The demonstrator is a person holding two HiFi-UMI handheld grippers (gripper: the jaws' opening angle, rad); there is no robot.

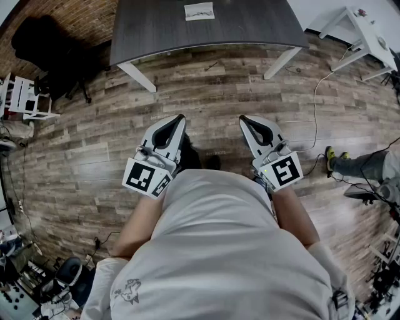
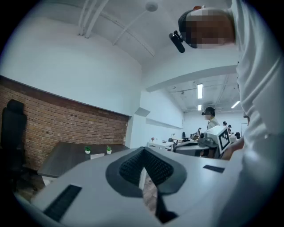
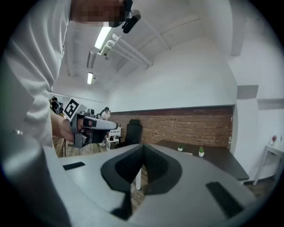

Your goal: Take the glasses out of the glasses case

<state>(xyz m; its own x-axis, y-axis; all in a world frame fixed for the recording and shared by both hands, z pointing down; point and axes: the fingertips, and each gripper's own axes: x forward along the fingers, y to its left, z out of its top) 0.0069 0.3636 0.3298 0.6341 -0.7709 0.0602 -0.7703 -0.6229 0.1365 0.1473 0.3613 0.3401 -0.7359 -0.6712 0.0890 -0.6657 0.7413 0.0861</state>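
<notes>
No glasses case shows clearly in any view. On the dark grey table (image 1: 156, 28) at the far end of the head view lies a white sheet (image 1: 199, 11) with a small dark thing on it, too small to tell. My left gripper (image 1: 181, 117) and right gripper (image 1: 242, 118) are held level side by side close to my body, over the wooden floor and well short of the table. Both have their jaws together with nothing between them. The left gripper view shows its tips (image 2: 143, 150) meeting; the right gripper view shows the same (image 3: 142, 148).
A black office chair (image 1: 47, 47) stands left of the table, with a white cart (image 1: 22, 97) nearer. A white side table (image 1: 369, 31) is at the far right. Cables (image 1: 315, 106) run over the floor, and another person's shoe (image 1: 329, 157) is at the right.
</notes>
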